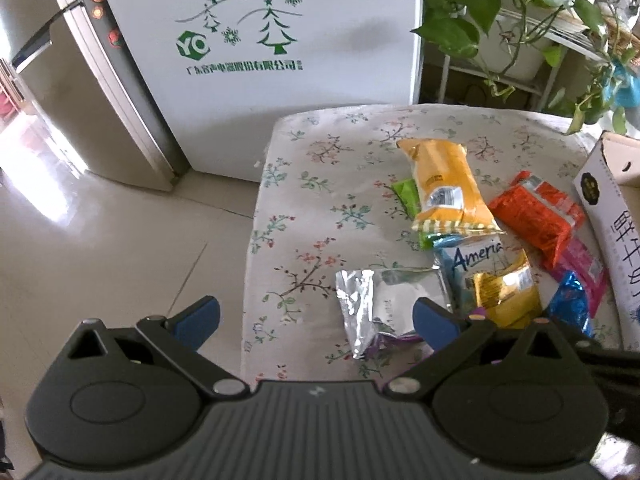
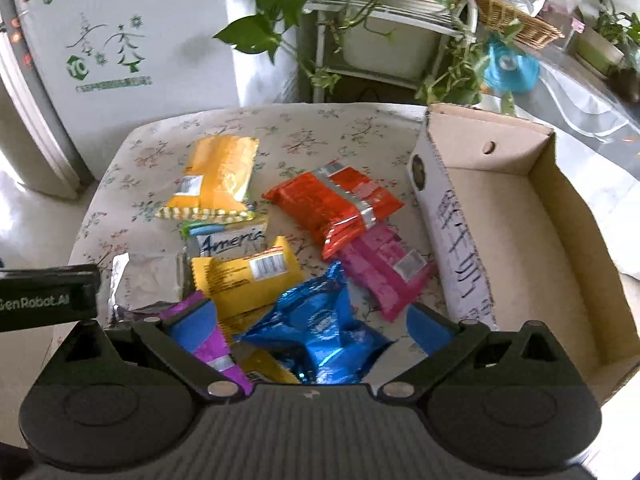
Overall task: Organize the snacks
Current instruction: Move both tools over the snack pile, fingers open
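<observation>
Several snack packets lie on a floral-cloth table [image 1: 320, 184] [image 2: 140, 168]. A large yellow packet [image 1: 444, 184] [image 2: 218, 176] lies farthest back, with an orange-red packet [image 1: 532, 216] [image 2: 336, 204], a pink one [image 2: 384, 272], a blue foil one [image 2: 320, 332], a yellow bar [image 2: 248, 276] and a silver pouch [image 1: 380, 308] [image 2: 148, 280] nearer. An open cardboard box [image 2: 520, 240] [image 1: 612, 208] stands empty on the right. My left gripper [image 1: 316, 320] is open above the table's front left, its right finger over the silver pouch. My right gripper [image 2: 312, 324] is open, hovering over the blue foil packet.
A white fridge [image 1: 260, 60] [image 2: 120, 40] with green tree prints stands behind the table. A metal rack with trailing green plants [image 1: 500, 20] [image 2: 360, 20] is behind on the right, with a wicker basket [image 2: 516, 20] on a counter. Tiled floor [image 1: 100, 248] lies left.
</observation>
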Available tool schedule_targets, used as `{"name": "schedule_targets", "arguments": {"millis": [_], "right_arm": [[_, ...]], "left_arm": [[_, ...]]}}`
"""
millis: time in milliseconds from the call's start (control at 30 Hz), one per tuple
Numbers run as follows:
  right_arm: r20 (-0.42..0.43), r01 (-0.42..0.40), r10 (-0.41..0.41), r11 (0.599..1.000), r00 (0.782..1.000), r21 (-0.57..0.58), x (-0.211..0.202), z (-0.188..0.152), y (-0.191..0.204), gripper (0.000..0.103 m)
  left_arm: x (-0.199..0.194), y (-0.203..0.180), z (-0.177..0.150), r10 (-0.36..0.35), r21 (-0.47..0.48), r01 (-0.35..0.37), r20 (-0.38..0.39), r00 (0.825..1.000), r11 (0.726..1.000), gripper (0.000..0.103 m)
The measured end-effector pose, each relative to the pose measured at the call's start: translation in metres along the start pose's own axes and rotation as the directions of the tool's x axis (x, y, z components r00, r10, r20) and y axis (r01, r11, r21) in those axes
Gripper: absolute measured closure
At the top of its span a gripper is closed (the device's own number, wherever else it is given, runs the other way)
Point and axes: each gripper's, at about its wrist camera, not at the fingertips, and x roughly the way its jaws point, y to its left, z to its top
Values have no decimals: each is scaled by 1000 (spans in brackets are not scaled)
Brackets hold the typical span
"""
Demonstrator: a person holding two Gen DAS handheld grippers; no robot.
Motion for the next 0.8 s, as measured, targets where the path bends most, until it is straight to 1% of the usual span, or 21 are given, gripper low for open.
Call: {"name": "schedule_targets", "arguments": {"millis": [100, 233, 367, 433, 533, 700, 800], "right_arm": [[8, 3, -3, 1000, 1000, 23, -1, 4, -8, 0], [14, -10, 10, 998, 1000, 61, -3, 9, -14, 0], [15, -12, 11, 997, 1000, 75, -3, 12, -15, 0], [8, -10, 9, 997, 1000, 82, -3, 12, -16, 0], [4, 5, -5, 996, 1000, 84, -2, 12, -18, 0], [-6, 32, -31, 996, 999, 80, 0, 11, -19, 0], [-14, 37, -37, 997, 999, 71, 3, 11, -17, 0]], "left_arm": [[-1, -1, -1, -2, 7, 2, 10, 1000, 1000, 1], [-1, -1, -6, -30, -5, 30, 3, 1000, 1000, 1], [-3, -6, -10, -20, 12, 20, 2, 1000, 1000, 1], [-4, -7, -11, -29, 9, 29, -6, 1000, 1000, 1], [-5, -8, -10, -41, 7, 41, -17, 999, 999, 1], [-7, -8, -7, -20, 16, 20, -5, 1000, 1000, 1], [-7, -7, -6, -27, 8, 27, -7, 1000, 1000, 1]]}}
